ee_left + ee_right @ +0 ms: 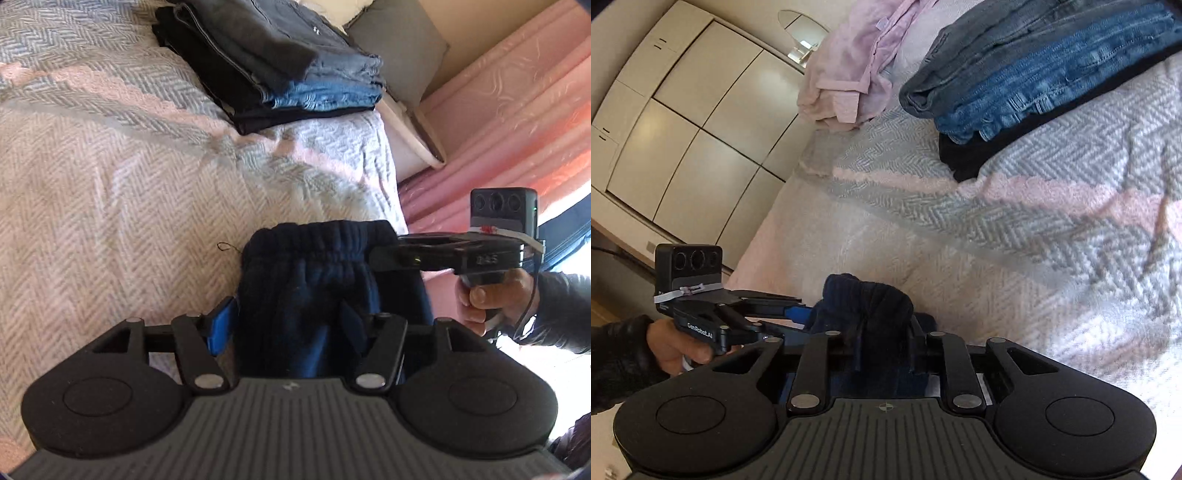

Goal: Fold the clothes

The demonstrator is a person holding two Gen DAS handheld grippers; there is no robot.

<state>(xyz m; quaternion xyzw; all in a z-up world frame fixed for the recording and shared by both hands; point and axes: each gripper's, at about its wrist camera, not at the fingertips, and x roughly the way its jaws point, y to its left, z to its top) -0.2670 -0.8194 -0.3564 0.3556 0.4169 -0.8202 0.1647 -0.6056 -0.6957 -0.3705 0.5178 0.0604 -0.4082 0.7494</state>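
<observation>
Navy sweatpants (314, 280) hang bunched between both grippers, above the near edge of the bed (110, 206). The left gripper (288, 321) has its fingers clamped on the fabric below the elastic waistband; the right gripper (886, 343) pinches the same waistband from the other side, drawstring dangling. Farther up the bed's herringbone blanket lies a folded stack of jeans (1034, 74) and dark garments, with a crumpled pink garment (849, 66) beside it.
</observation>
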